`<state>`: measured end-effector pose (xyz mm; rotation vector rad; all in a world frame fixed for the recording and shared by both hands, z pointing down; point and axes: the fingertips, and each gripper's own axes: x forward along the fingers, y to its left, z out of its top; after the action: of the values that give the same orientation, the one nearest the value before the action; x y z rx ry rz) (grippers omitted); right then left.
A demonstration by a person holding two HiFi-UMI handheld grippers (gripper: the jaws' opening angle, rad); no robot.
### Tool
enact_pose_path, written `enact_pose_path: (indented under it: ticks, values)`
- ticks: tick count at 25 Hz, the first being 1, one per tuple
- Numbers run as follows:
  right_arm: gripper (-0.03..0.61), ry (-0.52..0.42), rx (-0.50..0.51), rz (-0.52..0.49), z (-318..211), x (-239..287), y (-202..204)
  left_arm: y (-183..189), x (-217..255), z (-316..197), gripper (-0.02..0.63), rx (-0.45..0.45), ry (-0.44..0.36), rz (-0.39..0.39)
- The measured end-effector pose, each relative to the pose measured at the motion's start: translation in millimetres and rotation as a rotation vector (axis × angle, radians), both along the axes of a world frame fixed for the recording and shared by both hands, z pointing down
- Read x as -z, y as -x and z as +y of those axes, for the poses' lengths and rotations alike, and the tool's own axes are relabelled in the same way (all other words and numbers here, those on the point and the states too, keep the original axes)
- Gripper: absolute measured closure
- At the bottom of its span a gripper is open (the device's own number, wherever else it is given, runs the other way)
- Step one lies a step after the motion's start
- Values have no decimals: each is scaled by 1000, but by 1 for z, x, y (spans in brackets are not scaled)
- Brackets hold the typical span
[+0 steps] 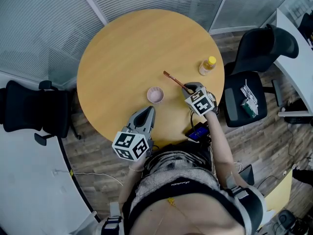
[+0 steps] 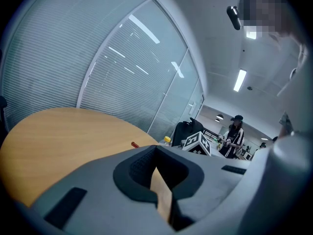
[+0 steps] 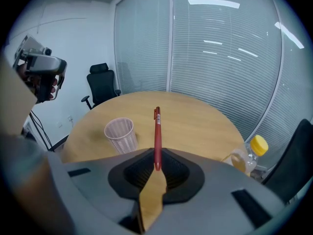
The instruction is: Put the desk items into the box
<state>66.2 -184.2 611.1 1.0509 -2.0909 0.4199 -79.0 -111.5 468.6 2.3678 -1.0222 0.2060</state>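
Observation:
My right gripper (image 1: pixel 189 88) is shut on a red pen (image 1: pixel 174 80) and holds it just above the round wooden table (image 1: pixel 122 58); the pen (image 3: pixel 157 133) sticks straight out from the jaws of that gripper (image 3: pixel 156 164). A pale mesh cup (image 1: pixel 155 95) stands upright left of the pen, also in the right gripper view as the cup (image 3: pixel 121 134). A yellow-capped bottle (image 1: pixel 207 66) stands near the table's right edge. My left gripper (image 1: pixel 147 111) is shut with nothing in it near the front edge, short of the cup. I see no box in any view.
A black office chair (image 1: pixel 29 112) stands left of the table. Another chair (image 1: pixel 254 82) on the right has small items on its seat. Glass walls with blinds (image 1: pixel 44 28) run behind. A white desk (image 1: pixel 293 48) lies far right. A person (image 2: pixel 235 133) stands in the background.

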Motion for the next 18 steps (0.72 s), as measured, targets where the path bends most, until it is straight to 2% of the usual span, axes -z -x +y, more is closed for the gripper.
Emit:
enact_pose_path:
  ticks: [18]
  values:
    - [518,-150,47,-21,3,88,16,9,4,8,612,25,-14,8]
